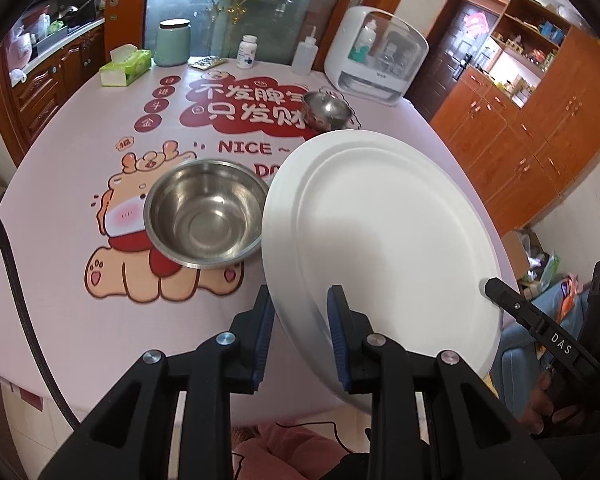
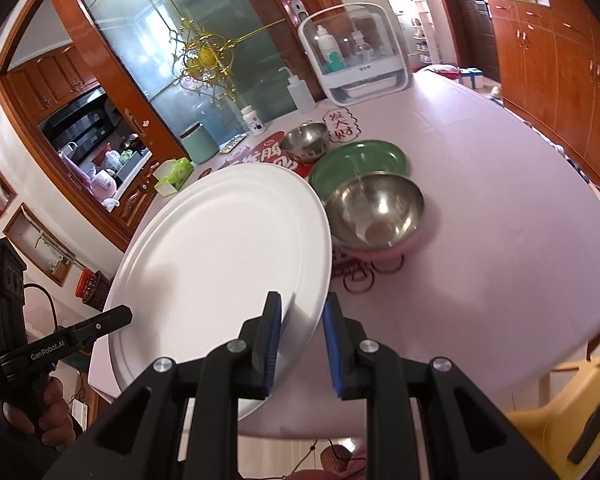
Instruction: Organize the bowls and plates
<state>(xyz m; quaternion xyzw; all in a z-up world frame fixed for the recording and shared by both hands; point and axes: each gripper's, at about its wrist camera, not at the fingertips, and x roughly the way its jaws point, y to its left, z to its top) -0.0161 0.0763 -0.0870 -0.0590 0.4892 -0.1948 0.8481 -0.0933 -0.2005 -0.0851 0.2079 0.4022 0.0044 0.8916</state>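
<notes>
A large white plate (image 1: 380, 232) hangs tilted above the pink table (image 1: 60, 184), held at opposite rims by both grippers. My left gripper (image 1: 300, 300) is shut on its near left rim. My right gripper (image 2: 302, 308) is shut on the right rim of the white plate (image 2: 220, 260). In the left wrist view a steel bowl (image 1: 206, 212) stands just left of the plate, with a small steel bowl (image 1: 326, 110) farther back. The right wrist view shows another steel bowl (image 2: 374, 210) nested in a pink dish, a green plate (image 2: 360, 162) behind it and the small steel bowl (image 2: 304, 140).
Along the table's far edge stand a tissue box (image 1: 126, 66), a green jar (image 1: 174, 42), a pill bottle (image 1: 246, 52), a squeeze bottle (image 1: 304, 56) and a white cabinet appliance (image 1: 374, 56). A yellow chair (image 2: 572, 400) is near the front right. Wooden cupboards (image 1: 540, 120) line the right.
</notes>
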